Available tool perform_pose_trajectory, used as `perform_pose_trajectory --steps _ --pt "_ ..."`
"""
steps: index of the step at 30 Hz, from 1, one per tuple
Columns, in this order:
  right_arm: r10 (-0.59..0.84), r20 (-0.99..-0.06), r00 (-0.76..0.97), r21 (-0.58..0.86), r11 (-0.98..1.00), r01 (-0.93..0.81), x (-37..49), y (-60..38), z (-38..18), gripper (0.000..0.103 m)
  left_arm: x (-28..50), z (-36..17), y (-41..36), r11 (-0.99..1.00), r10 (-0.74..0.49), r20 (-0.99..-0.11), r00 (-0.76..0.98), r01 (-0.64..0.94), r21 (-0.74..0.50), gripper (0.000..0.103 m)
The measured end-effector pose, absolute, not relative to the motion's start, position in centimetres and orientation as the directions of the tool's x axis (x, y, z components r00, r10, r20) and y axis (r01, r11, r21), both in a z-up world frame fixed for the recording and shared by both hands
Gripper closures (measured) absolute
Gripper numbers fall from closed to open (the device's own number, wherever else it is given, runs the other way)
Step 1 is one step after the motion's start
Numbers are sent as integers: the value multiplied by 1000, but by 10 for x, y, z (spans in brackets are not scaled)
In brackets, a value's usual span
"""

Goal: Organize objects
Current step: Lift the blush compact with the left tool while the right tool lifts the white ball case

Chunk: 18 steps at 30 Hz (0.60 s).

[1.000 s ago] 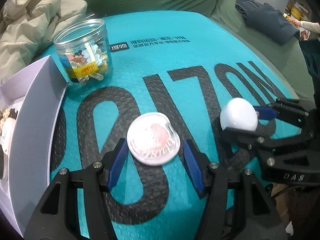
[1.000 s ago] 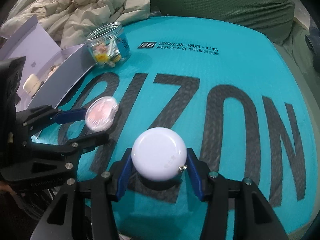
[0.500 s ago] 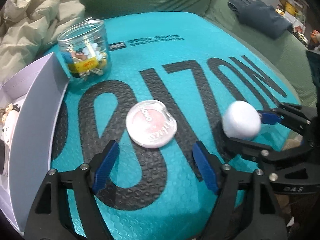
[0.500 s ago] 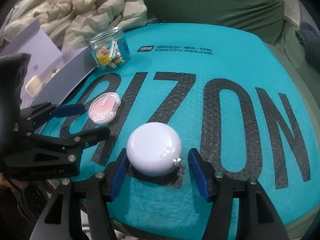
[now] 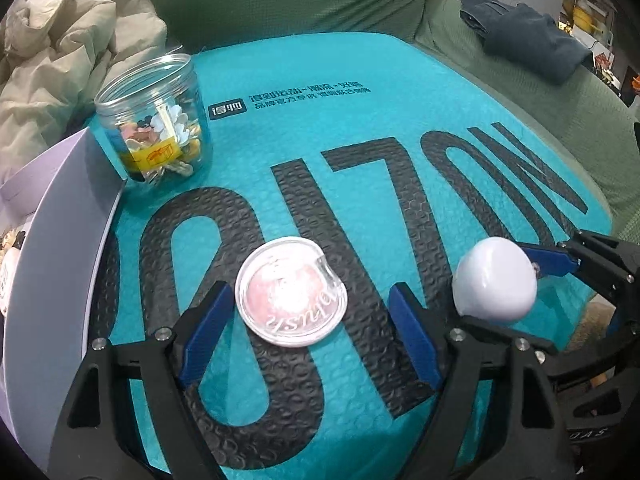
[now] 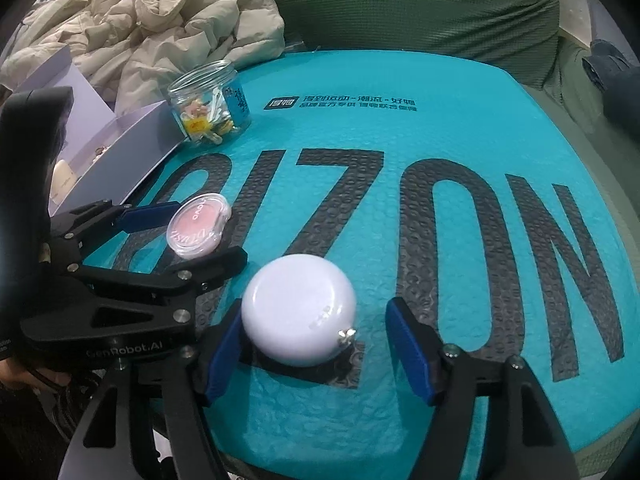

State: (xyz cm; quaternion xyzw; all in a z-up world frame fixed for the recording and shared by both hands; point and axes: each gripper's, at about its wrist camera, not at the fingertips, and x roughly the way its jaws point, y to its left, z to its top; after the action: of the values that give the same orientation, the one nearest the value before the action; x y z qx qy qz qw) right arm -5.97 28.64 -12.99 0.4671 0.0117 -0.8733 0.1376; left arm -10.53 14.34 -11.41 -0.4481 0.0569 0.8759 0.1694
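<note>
While both grippers are held low over the teal bubble mailer (image 5: 360, 128), neither is seen clenched on anything; the left gripper (image 5: 308, 328) is spread wide, its blue fingers (image 5: 206, 330) standing to either side of the clear round compact (image 5: 291, 291) with gaps showing on both sides; the compact, pink inside, is laid flat on the mailer's black lettering. The right gripper (image 6: 316, 344) is likewise released; the white round case (image 6: 299, 315) is set between its fingers (image 6: 410, 350), close to or touching the left-hand one, clear of the other; a small silver clasp is noted at the case's near edge. The two objects are seen near each other, the compact to the left. A clear plastic jar (image 5: 154, 120) of small mixed pieces is stood upright, lidless, at the far left of the mailer, just beside an open lilac box (image 5: 60, 248); a cream padded jacket (image 6: 160, 20) is heaped behind; green upholstery (image 6: 400, 4) is seen beyond.
</note>
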Motion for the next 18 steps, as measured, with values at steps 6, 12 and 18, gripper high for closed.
perform_pose_trajectory --steps 6,12,18 --pt "-226 -818 -528 103 -962 252 -60 285 -130 32 -106 -114 148 -925 255 -803 -538 -377 -40 30" --pt "-184 -815 -549 72 -973 220 -58 287 -129 51 -108 -112 149 -922 259 -811 -525 -383 -47 42" --pt "-210 -805 -556 102 -971 219 -55 292 -127 51 -97 -110 151 -915 261 -811 -524 -401 -35 52"
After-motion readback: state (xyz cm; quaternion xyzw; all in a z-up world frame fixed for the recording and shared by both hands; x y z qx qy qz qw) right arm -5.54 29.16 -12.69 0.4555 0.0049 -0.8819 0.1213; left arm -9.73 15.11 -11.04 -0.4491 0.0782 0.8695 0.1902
